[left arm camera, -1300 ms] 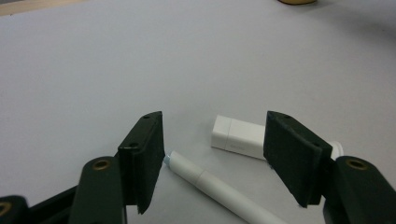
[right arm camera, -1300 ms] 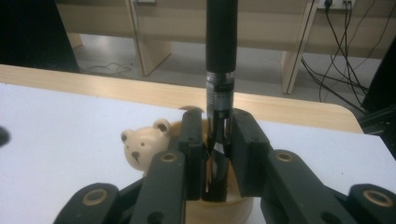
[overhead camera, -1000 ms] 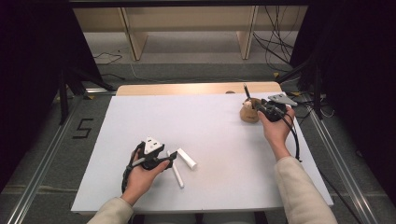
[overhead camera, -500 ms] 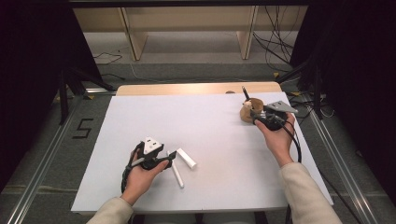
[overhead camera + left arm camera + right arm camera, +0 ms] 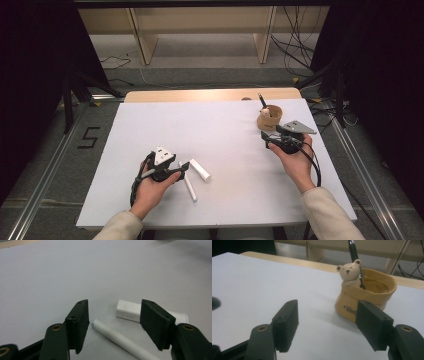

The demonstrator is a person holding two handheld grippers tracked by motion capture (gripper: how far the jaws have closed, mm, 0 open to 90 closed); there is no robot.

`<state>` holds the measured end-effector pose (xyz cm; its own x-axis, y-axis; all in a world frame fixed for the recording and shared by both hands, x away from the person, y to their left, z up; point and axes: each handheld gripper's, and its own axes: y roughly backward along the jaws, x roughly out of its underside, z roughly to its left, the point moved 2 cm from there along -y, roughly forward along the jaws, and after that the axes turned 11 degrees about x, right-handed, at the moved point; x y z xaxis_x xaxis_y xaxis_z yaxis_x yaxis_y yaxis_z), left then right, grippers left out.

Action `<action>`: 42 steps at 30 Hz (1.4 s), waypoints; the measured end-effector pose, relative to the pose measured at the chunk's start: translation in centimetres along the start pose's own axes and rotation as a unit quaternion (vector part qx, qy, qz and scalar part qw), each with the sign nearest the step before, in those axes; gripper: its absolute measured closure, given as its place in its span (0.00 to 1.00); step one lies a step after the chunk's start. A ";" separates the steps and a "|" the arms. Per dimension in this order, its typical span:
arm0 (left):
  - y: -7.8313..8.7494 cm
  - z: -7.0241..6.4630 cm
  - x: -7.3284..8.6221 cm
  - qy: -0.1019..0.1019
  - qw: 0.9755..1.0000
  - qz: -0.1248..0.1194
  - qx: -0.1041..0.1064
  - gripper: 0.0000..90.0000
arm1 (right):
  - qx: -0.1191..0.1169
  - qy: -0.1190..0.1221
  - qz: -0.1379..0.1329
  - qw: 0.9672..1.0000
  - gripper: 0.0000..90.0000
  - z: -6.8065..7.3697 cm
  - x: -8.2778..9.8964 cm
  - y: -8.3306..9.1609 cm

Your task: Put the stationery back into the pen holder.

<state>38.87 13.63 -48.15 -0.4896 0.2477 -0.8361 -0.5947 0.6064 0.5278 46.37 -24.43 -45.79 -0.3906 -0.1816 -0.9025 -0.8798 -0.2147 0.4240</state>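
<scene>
Bright table, dark surroundings, soft focus

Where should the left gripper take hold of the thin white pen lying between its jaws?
Grip the thin white pen on its straight barrel, past the tip, coming down from above with the left gripper open astride it. It lies flat, apart from the white cap.

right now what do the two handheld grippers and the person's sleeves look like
Both the left gripper and the right gripper are black, each topped by a grey three-cornered plate and trailing a black cable. Their fingers are flat black blocks with small screw holes. The sleeves are cream.
</scene>
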 end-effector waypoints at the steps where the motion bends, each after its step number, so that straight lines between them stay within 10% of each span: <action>1: 0.0 0.0 0.0 0.000 1.000 0.000 0.000 0.44 | -0.003 0.003 0.001 1.000 0.39 0.3 0.1 0.2; 25: -0.2 -0.1 0.0 0.001 1.000 0.002 0.004 0.44 | -0.164 0.067 0.024 0.984 0.39 12.1 3.2 1.3; 36: -0.3 0.0 0.0 -0.001 1.000 0.006 0.005 0.44 | -0.203 0.088 0.036 0.974 0.39 16.2 4.0 1.6; 42: -0.1 0.0 0.0 0.002 1.000 0.003 0.006 0.44 | -0.199 0.085 0.038 0.975 0.40 17.8 4.4 2.0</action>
<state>38.94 13.54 -48.23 -0.4962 0.2475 -0.8322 -0.5847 0.6133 0.5310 38.09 -8.62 -50.27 -0.3691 -0.3612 -0.8563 -0.6619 -0.5446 0.5151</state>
